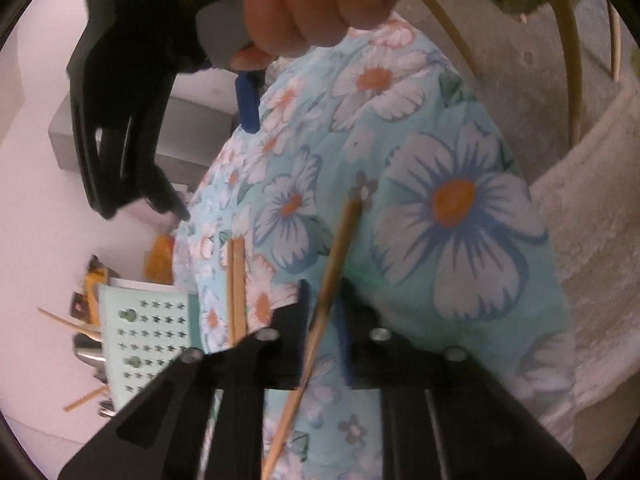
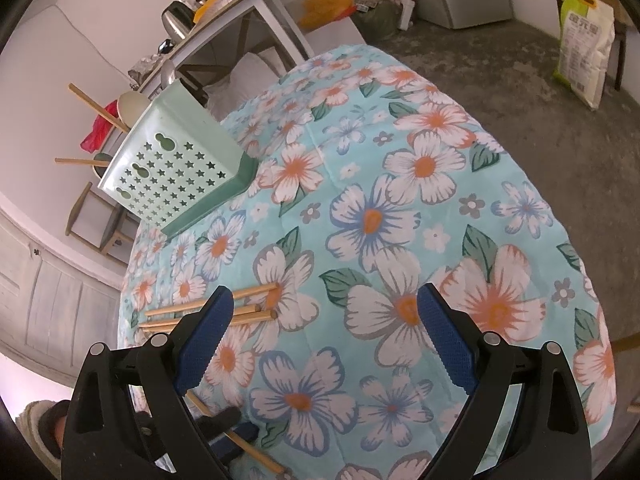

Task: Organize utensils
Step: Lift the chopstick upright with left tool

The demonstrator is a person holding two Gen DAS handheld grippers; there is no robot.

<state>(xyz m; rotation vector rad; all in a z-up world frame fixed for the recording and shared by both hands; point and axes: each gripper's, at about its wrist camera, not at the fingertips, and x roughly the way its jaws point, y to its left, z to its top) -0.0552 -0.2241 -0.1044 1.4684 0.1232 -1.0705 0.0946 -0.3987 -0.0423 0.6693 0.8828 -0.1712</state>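
My left gripper (image 1: 324, 336) is shut on a wooden chopstick (image 1: 334, 264) and holds it above the floral tablecloth (image 1: 440, 152). It shows at the bottom of the right wrist view (image 2: 236, 436) with the chopstick (image 2: 256, 454). My right gripper (image 2: 324, 344) is open and empty above the cloth. It appears at the top of the left wrist view (image 1: 208, 92). Three chopsticks (image 2: 216, 312) lie on the cloth beside the right gripper's left finger; they also show in the left wrist view (image 1: 236, 288). A green perforated utensil holder (image 2: 176, 172) with chopsticks and a spoon stands at the table's far left; it also shows in the left wrist view (image 1: 148, 340).
The round table's edge (image 2: 560, 216) curves along the right, with grey floor beyond. A side table with a kettle (image 2: 176, 20) stands behind the holder. A rice sack (image 2: 580, 48) stands on the floor at far right.
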